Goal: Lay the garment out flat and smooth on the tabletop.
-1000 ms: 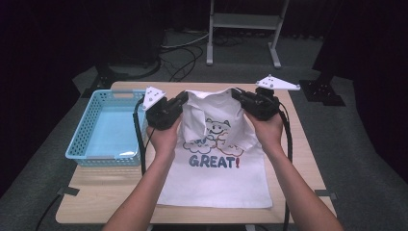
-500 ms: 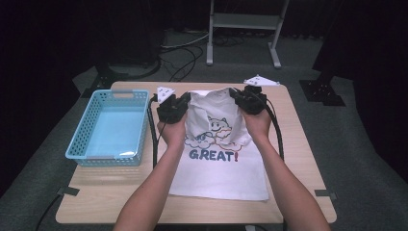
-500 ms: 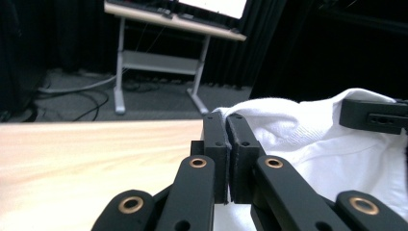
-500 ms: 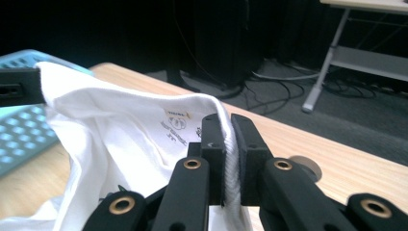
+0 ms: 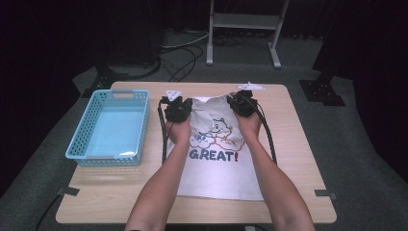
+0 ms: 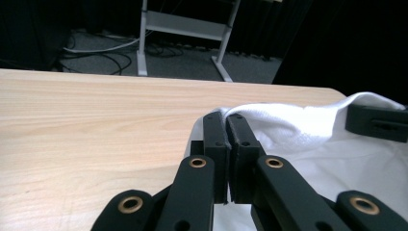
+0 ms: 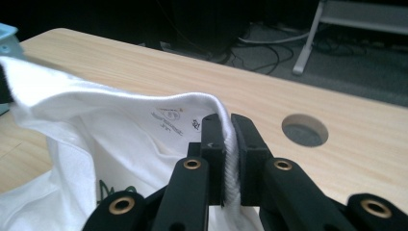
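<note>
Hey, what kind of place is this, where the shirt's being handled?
Probably a lab or recording studio: a lone wooden table on grey carpet, black curtains around it, loose cables and a metal stand behind.

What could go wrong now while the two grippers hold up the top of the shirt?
1. The left hand-held gripper pinches only the very edge of the white T-shirt, so the fabric might slip out if pulled.
2. The right hand-held gripper grips a thin rolled fold, which could also slide free and leave the fold lopsided.
3. The shirt's lower part lies flat on the table, so lifting unevenly might drag and wrinkle it.
</note>
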Available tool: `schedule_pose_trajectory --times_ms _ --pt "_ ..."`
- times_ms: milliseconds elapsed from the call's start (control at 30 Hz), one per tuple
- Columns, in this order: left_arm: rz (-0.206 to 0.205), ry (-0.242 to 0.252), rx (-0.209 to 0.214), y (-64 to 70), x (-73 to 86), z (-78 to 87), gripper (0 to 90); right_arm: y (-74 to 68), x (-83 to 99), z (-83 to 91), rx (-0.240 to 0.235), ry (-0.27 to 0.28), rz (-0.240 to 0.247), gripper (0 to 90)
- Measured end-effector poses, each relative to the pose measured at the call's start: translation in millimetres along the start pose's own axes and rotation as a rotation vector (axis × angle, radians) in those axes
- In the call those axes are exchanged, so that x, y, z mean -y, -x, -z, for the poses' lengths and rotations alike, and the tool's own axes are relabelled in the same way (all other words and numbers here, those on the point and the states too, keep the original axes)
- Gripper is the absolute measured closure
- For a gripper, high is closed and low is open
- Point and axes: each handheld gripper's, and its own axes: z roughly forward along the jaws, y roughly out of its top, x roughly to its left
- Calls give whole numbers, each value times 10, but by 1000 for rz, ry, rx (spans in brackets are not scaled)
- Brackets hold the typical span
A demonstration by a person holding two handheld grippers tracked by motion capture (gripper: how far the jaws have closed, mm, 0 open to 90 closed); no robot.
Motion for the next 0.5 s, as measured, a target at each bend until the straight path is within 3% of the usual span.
schedule_pose_trajectory --times_ms 233,333,433,500 --pt "-34 -29 -9 45 22 -160 869 79 112 -169 18 -33 -31 835" --pt "-37 -45 -26 47 26 -181 657 103 124 -186 65 -24 -29 573" --pt "-37 -51 -31 36 4 -139 512 155 111 -142 71 -25 -33 488" --pt "-44 -48 -22 41 -22 -82 493 183 77 -76 65 -13 -41 445"
